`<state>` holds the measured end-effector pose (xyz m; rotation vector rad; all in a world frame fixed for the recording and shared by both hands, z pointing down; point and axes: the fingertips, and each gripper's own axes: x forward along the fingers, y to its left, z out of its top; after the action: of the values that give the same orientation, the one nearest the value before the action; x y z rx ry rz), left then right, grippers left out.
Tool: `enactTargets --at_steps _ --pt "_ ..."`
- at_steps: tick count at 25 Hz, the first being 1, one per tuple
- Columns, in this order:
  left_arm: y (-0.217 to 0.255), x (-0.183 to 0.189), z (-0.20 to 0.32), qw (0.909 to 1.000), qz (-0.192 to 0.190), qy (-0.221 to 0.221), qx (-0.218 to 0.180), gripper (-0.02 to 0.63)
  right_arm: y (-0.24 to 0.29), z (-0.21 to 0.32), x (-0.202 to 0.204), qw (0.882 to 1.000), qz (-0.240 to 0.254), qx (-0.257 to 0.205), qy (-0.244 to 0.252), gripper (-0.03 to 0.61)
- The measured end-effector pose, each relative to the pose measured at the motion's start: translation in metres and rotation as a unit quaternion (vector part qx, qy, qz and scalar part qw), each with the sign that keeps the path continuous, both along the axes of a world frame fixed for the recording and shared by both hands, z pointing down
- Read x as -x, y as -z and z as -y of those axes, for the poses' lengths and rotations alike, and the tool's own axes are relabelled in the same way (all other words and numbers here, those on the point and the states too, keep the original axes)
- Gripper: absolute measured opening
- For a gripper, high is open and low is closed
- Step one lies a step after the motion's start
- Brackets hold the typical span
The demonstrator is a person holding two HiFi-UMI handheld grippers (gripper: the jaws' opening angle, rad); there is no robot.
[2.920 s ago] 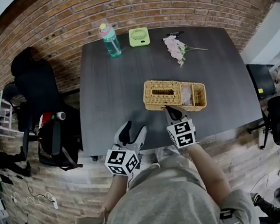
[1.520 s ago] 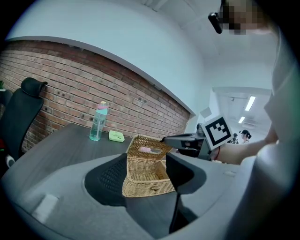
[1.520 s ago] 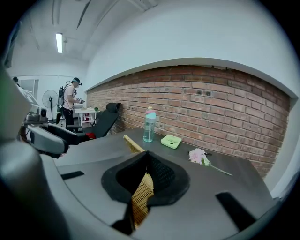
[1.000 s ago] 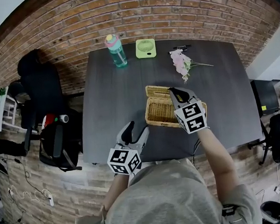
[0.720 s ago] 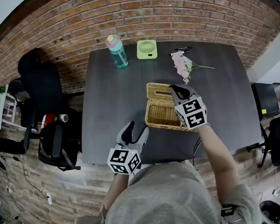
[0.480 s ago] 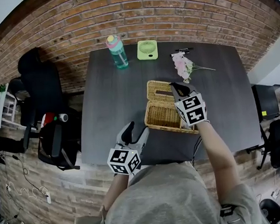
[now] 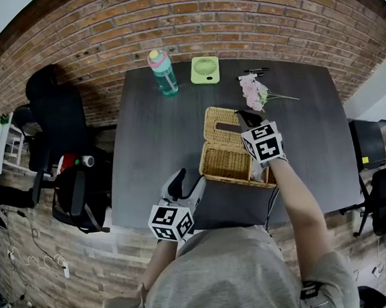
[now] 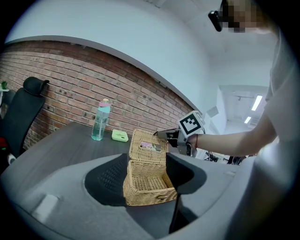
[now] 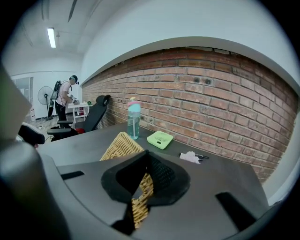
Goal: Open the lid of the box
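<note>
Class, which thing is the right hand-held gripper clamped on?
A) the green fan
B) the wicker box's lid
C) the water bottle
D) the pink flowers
B: the right hand-held gripper is shut on the edge of the raised wicker lid.

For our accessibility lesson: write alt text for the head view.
The right gripper pinches the raised woven wicker lid of an open rectangular wicker box on a dark grey table. The left gripper hovers open near the table's front edge; a teal water bottle, green mini fan and pink flowers sit along the far side.
</note>
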<state>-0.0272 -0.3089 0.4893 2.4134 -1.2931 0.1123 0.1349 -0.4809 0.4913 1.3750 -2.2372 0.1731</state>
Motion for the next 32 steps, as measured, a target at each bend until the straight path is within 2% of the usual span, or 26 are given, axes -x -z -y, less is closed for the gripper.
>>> enactTargets --at_steps 22,32 --pt "-0.008 0.003 0.007 0.9999 -0.004 0.005 0.016 0.258 -0.057 0.04 -0.009 0.996 -0.01 0.079 -0.033 0.018" --pt "-0.009 0.005 0.001 0.9998 0.001 0.005 0.02 0.258 -0.076 0.041 -0.012 0.993 -0.04 0.103 -0.035 0.018"
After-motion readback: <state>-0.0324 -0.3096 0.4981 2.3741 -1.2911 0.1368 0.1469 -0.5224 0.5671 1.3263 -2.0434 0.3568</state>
